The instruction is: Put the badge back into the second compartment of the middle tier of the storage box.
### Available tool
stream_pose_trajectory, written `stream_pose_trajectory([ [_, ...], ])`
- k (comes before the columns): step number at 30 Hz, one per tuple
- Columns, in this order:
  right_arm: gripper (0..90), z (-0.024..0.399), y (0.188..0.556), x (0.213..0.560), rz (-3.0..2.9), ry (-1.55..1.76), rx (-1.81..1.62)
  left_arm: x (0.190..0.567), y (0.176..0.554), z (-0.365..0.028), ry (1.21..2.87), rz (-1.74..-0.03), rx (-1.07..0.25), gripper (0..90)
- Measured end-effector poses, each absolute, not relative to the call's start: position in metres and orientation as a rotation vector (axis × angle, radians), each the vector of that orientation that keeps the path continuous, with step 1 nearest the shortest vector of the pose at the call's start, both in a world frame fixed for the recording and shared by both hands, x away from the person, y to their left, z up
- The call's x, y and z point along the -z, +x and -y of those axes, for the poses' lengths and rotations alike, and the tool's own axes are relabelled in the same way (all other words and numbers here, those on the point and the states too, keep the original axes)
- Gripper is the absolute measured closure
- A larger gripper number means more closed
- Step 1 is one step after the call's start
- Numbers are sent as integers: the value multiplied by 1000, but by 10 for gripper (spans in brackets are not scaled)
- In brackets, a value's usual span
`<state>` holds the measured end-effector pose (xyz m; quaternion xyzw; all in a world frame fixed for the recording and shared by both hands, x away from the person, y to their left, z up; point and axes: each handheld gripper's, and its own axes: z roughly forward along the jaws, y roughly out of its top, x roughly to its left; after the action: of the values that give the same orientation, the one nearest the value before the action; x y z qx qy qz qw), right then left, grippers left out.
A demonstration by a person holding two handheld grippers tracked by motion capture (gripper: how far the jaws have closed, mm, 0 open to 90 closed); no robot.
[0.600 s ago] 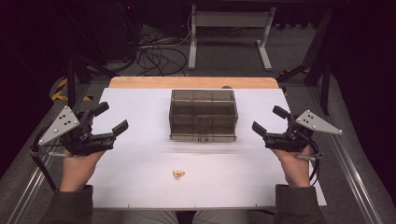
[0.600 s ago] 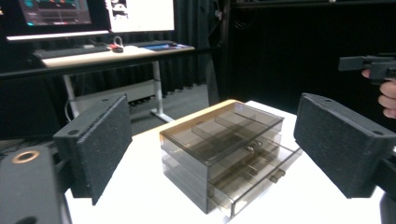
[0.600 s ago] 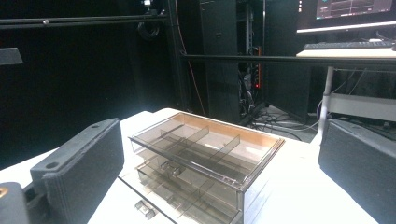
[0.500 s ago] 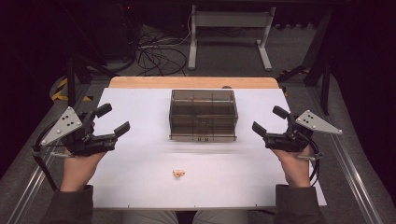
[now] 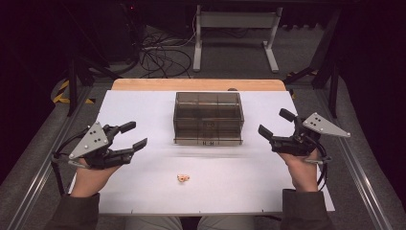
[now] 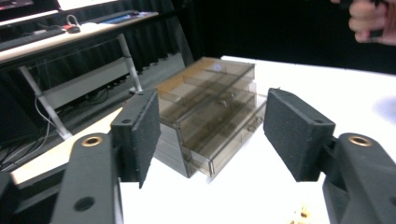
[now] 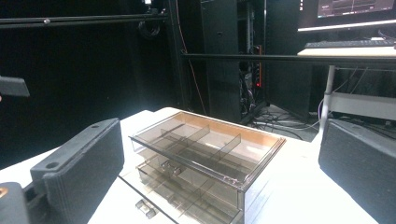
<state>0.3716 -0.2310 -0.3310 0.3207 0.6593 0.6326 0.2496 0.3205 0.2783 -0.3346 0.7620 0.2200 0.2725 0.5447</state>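
While both tongs hovered over the white desk (image 5: 143,105), each stood parted with nothing between its pads. The left tongs (image 5: 136,136) hung near the desk's left edge, held by the person's left hand (image 5: 88,175), the black jaws pointing toward the middle of the desk; in the left gripper view its two pads (image 6: 140,135) stood well apart with only air and the desk showing between them. The right tongs (image 5: 273,124) hung near the right edge, gripped by the right hand (image 5: 301,170), and pointed inward from that side, its jaws likewise spread and holding nothing, as the right gripper view showed with a wide gap between its pads (image 7: 88,163).

Between the two tongs, toward the far edge of the desk, sat a smoky clear drawer box (image 5: 208,117), well apart from both. Its top tray was split into compartments, and drawers were stacked below; the drawer fronts faced the near edge. In the left gripper view one lower drawer seemed to stick out slightly, though blur made that hard to judge.

Closer to the near edge, roughly midway between the hands, lay a small pale object (image 5: 183,178) on the bare desk, touching nothing, too small to identify.
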Motion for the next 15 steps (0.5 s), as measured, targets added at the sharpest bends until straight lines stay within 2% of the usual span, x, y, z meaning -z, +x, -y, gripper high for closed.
stream_pose_trajectory([
  [15,10,232,371,331,-1792,876,-1727,357,321,-257,1912,-481,-597,457],
])
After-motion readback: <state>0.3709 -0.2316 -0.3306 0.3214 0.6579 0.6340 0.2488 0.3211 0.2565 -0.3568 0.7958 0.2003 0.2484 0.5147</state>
